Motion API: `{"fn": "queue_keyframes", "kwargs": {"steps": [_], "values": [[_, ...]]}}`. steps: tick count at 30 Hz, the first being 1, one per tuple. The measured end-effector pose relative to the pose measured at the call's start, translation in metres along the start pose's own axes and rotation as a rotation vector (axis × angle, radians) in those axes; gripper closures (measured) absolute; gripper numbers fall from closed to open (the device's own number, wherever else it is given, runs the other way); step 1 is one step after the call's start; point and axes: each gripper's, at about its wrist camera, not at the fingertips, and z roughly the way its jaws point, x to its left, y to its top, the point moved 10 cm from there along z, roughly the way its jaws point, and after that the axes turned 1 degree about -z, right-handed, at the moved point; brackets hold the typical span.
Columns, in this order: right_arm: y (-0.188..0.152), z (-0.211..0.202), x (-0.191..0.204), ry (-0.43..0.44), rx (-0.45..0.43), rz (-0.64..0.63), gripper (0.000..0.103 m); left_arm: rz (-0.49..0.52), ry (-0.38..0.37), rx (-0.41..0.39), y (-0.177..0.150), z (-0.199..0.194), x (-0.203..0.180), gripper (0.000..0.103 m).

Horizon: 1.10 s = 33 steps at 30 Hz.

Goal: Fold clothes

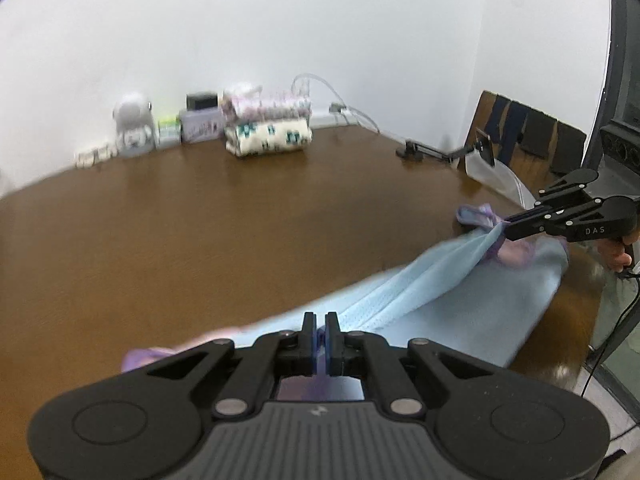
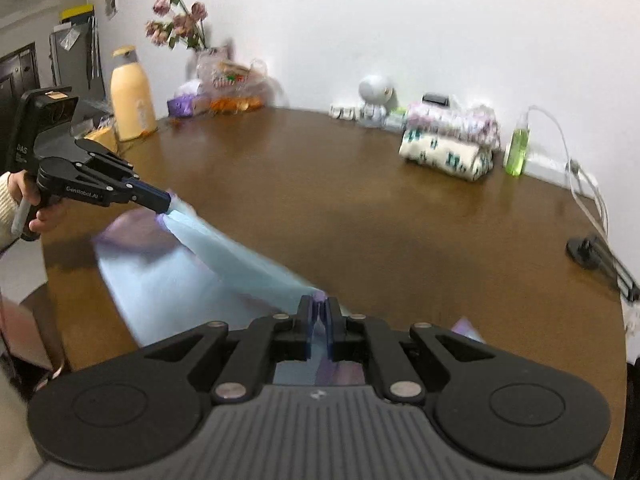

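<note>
Brown wooden surface [image 1: 200, 220] is spread below, and a light blue garment [image 1: 460, 300] is stretched taut between both tools. The left hand-held gripper [image 1: 319, 330] is clamped on one purple-trimmed edge; the right hand-held gripper [image 2: 319, 312] is clamped on the other. Blurred cloth hides its shape. Folded clothes [image 2: 448, 146] are stacked far back.

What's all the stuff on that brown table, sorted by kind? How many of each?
Garment being folded: 1, light blue
Folded cloth stacks: 1
Bottles: 2, cream and green
Robot figurines: 1
Flower bunches: 1
Total: 6
</note>
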Motion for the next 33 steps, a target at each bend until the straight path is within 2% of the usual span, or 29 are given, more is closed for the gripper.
{"fn": "queue_keyframes", "kwargs": {"steps": [5,8,9,10,11,13,15,17,19,22,24,29,33], "values": [[-0.026,0.004,0.012,0.005,0.040,0.003,0.098,-0.041,0.033,0.020,-0.020,0.008,0.005,0.098],[-0.028,0.002,0.021,0.006,0.038,-0.008,0.095,-0.105,0.061,-0.009,-0.021,-0.005,0.020,0.089],[-0.025,-0.002,0.021,0.002,0.024,-0.003,0.093,-0.138,0.067,-0.027,-0.020,-0.012,0.028,0.079],[-0.020,-0.007,0.019,-0.011,0.000,0.004,0.088,-0.177,0.085,-0.026,-0.021,-0.014,0.038,0.064],[-0.015,-0.012,0.015,-0.027,-0.025,0.019,0.080,-0.216,0.105,-0.020,-0.023,-0.015,0.049,0.057],[-0.005,-0.020,0.006,-0.052,-0.071,0.058,0.073,-0.296,0.145,-0.009,-0.026,-0.018,0.070,0.059],[0.005,-0.019,-0.002,-0.048,-0.099,0.098,0.073,-0.375,0.186,0.002,-0.029,-0.020,0.091,0.063],[0.011,-0.009,0.001,-0.025,-0.097,0.110,0.073,-0.397,0.162,0.018,-0.028,-0.013,0.094,0.077],[0.011,0.006,0.015,-0.018,-0.075,0.052,0.073,-0.408,0.143,0.028,-0.026,-0.006,0.095,0.080],[0.007,0.028,0.032,-0.026,-0.037,-0.011,0.073,-0.439,0.151,0.060,-0.028,0.004,0.104,0.097],[0.003,0.037,0.033,-0.033,-0.025,0.001,0.073,-0.466,0.154,0.057,-0.029,0.007,0.109,0.099],[-0.003,0.042,0.032,-0.038,-0.033,0.057,0.073,-0.521,0.172,-0.032,-0.025,0.004,0.126,0.102],[-0.009,0.049,0.035,-0.046,-0.009,0.059,0.072,-0.530,0.189,-0.040,-0.027,0.009,0.134,0.102]]}}
